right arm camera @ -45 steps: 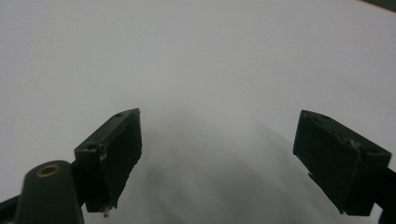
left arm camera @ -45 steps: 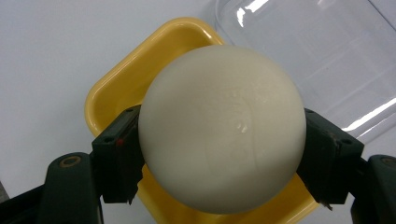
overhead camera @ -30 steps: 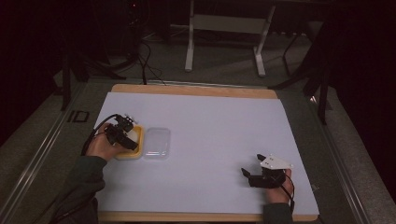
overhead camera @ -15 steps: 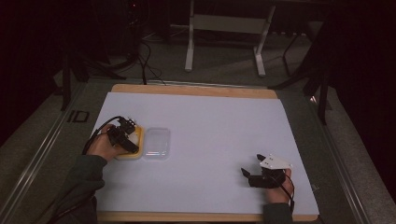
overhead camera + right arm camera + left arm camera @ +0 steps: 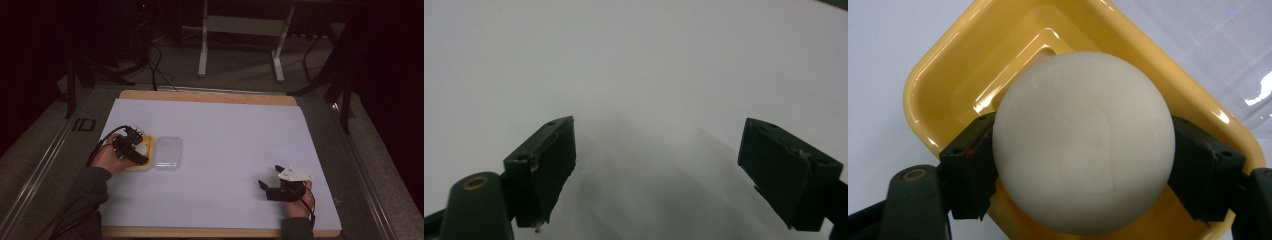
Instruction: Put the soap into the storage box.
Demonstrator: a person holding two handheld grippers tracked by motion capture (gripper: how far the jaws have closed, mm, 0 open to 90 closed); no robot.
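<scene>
A white ball (image 5: 1083, 140) rests in a yellow tray (image 5: 948, 70) at the left of the white-covered table (image 5: 225, 130). My left gripper (image 5: 1083, 165) reaches over the tray with one black jaw on each side of the ball. Its jaws have just been opening, and the pads (image 5: 973, 165) now stand close beside the ball without squeezing it. In the high view the left gripper (image 5: 139, 150) covers most of the yellow tray (image 5: 142, 167). My right gripper (image 5: 268, 177) rests near the table's front right, open, with only white paper between its jaws (image 5: 659, 170).
A clear plastic lid or container (image 5: 167, 152) lies just right of the yellow tray. The table's wooden edge (image 5: 210, 96) runs along the far side. Beyond it are metal stand legs (image 5: 202, 55) and cables on the floor.
</scene>
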